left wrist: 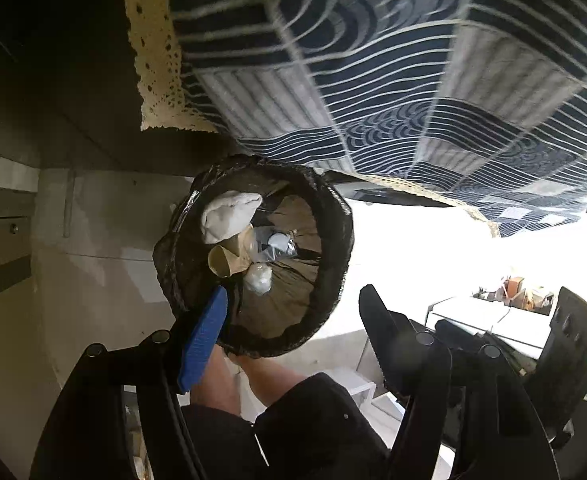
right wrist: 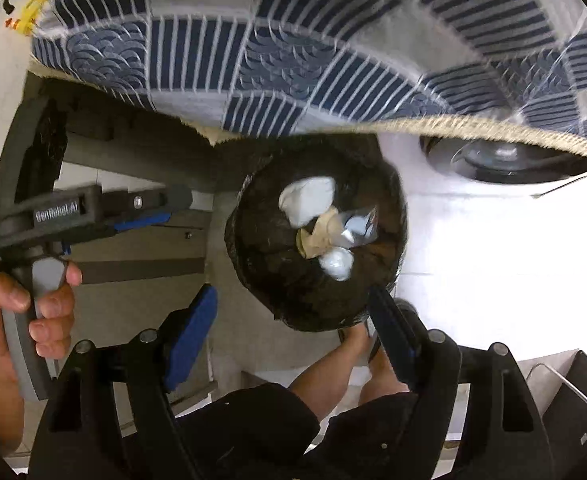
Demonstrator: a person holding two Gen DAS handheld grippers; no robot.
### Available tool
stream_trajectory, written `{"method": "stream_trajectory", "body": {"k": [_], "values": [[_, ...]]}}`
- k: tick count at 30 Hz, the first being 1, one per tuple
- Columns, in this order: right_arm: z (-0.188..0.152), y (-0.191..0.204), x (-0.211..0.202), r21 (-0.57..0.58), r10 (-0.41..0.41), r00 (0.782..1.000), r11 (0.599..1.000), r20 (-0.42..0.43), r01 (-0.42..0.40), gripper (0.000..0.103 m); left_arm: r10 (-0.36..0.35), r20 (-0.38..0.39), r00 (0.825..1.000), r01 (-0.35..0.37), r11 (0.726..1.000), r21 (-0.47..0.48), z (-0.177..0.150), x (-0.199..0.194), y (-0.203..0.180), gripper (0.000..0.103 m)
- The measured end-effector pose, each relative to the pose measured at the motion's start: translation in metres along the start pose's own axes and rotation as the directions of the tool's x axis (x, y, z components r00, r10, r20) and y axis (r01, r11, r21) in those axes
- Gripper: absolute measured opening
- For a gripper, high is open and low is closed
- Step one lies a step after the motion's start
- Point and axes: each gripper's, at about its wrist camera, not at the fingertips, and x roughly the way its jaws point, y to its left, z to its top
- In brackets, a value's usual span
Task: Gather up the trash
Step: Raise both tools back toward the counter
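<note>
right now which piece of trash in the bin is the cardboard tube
The tan cardboard tube in the bin, open end showing, lies between two white crumpled wads: a larger one and a smaller one.

The trash bin [left wrist: 253,256] [right wrist: 317,232] is round, lined with a black bag folded over its rim, seen from above with its mouth open. Inside the bin lie 4 pieces: a crumpled white tissue [left wrist: 229,216] [right wrist: 307,198] against the rim, a tan cardboard tube [left wrist: 227,258] [right wrist: 317,236] touching it near the bin's centre, a silver foil wrapper [left wrist: 273,242] [right wrist: 359,226] beside the tube, and a small white wad [left wrist: 258,279] [right wrist: 336,263] just beside the tube's other side.
</note>
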Motion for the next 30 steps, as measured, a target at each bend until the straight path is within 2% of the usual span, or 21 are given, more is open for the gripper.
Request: {"method": "stream_trajectory", "body": {"k": [2, 5, 7, 11, 12, 17, 24, 28, 30], "values": [[0.001, 0.002, -0.014, 0.004, -0.007, 1.000, 1.000, 0.026, 0.007, 0.080, 0.004, 0.003, 1.000, -0.004, 1.000, 0.012, -0.004, -0.011, -0.005, 0.067], [0.004, 0.011, -0.037, -0.025, -0.019, 0.998, 0.999, 0.065, 0.021, 0.083, 0.010, 0.030, 1.000, -0.011, 0.999, 0.033, -0.007, -0.034, -0.012, 0.076], [0.003, 0.021, -0.058, -0.050, -0.021, 0.995, 0.998, 0.101, 0.026, 0.084, 0.049, 0.081, 0.996, -0.054, 0.996, 0.069, -0.011, -0.059, -0.019, 0.076], [-0.002, 0.042, -0.099, -0.079, -0.032, 0.984, 0.996, 0.174, 0.047, 0.088, 0.028, 0.162, 0.986, -0.043, 0.996, 0.084, -0.017, -0.112, -0.027, 0.077], [-0.003, 0.049, -0.110, -0.088, -0.030, 0.980, 0.995, 0.195, 0.048, 0.089, 0.030, 0.179, 0.983, -0.047, 0.995, 0.093, -0.018, -0.122, -0.030, 0.081], [-0.010, 0.068, -0.148, -0.103, -0.026, 0.953, 0.993, 0.300, 0.060, 0.098, 0.014, 0.273, 0.962, -0.058, 0.986, 0.155, -0.024, -0.166, -0.046, 0.096], [-0.014, 0.087, -0.180, -0.120, -0.032, 0.911, 0.989, 0.411, 0.088, 0.098, -0.013, 0.346, 0.938, -0.079, 0.965, 0.249, -0.036, -0.202, -0.067, 0.096], [-0.010, 0.096, -0.192, -0.110, -0.028, 0.889, 0.990, 0.457, 0.088, 0.098, -0.044, 0.377, 0.925, -0.064, 0.961, 0.270, -0.036, -0.219, -0.072, 0.096], [-0.005, 0.101, -0.202, -0.098, -0.023, 0.876, 0.992, 0.483, 0.080, 0.098, -0.064, 0.421, 0.905, -0.055, 0.963, 0.264, -0.033, -0.235, -0.073, 0.096]]}}
